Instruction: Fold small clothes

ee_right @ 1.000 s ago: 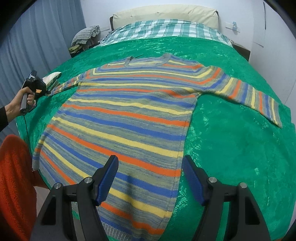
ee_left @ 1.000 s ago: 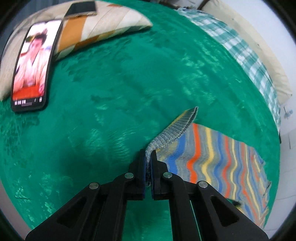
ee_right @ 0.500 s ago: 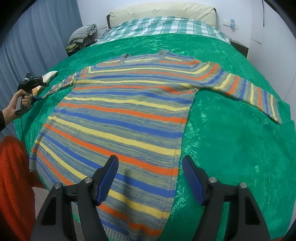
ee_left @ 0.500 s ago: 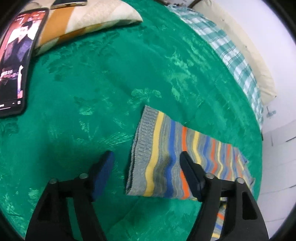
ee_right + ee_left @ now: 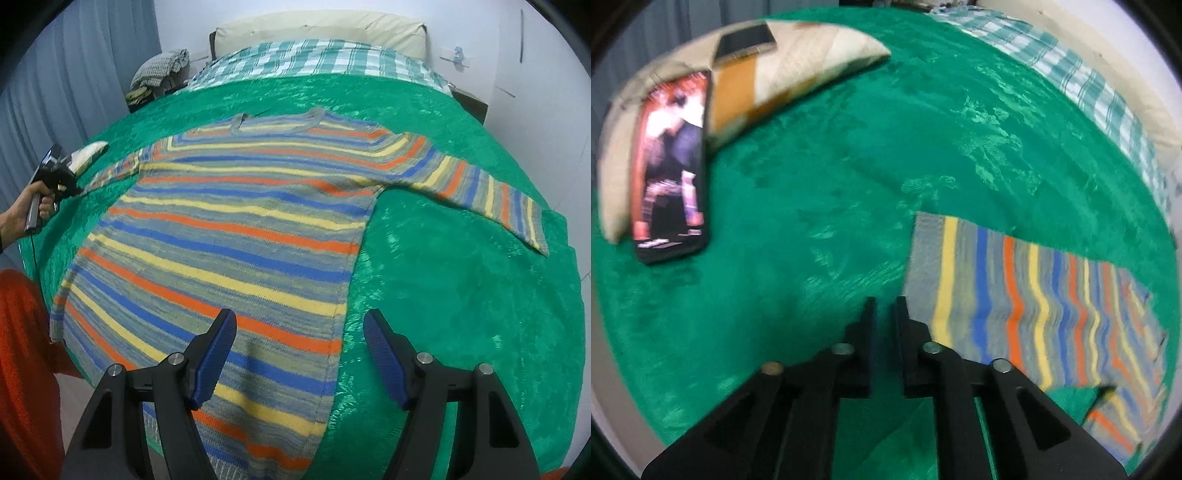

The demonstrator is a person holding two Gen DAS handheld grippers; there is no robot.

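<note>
A green bedspread covers the bed, and the striped sweater lies flat on it, sleeves spread to either side. A pillow at the edge carries a lit phone. The right gripper hovers spread over the sweater's hem, holding nothing. The left gripper is closing, nothing between its jaws, just beside the sleeve cuff.
</note>
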